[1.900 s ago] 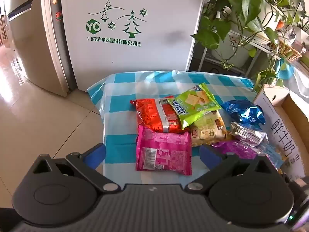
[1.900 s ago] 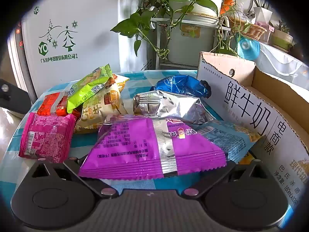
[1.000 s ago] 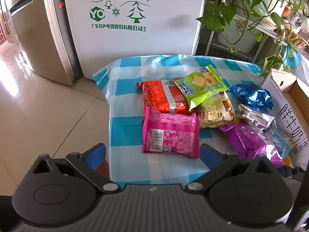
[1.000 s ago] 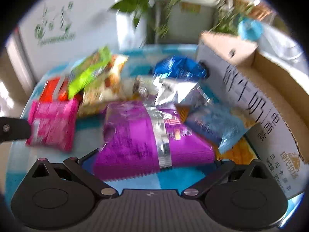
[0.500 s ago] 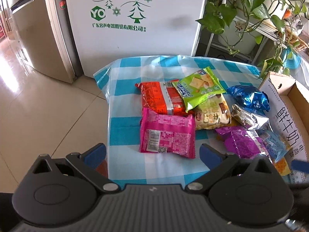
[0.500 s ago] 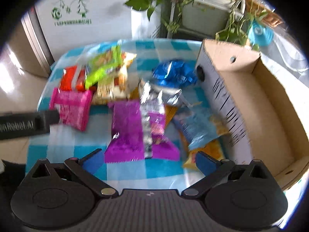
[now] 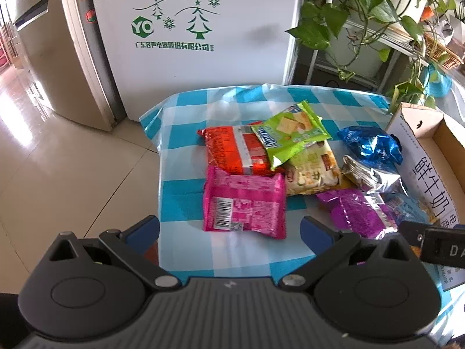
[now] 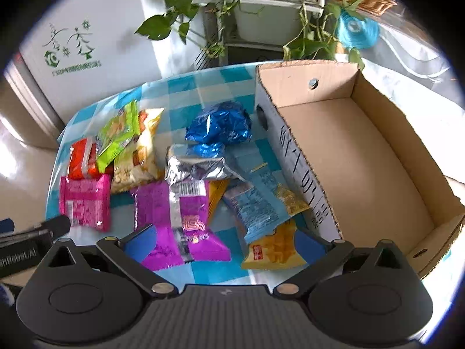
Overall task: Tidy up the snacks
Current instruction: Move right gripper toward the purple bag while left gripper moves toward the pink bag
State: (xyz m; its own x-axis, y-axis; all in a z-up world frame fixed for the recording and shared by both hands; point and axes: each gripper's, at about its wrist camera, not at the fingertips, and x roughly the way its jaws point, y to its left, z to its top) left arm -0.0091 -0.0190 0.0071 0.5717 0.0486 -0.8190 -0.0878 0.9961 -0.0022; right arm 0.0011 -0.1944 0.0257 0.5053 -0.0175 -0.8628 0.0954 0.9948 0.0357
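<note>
Glossy foil snack packets (image 8: 203,165) lie on a shiny plastic tablecloth (image 7: 186,192) beside a matt cardboard box (image 8: 363,157).

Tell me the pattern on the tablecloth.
Blue-and-white checks on the tablecloth, clearest in the left wrist view.

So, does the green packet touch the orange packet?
Touching. In the left wrist view the green packet lies over the right edge of the orange packet, with no gap between them.

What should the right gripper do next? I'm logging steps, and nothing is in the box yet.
Probably lower the open right gripper onto the purple packet, the snack nearest its fingers, and close on it. The cardboard box beside the pile looks empty, and both grippers hold nothing.
</note>
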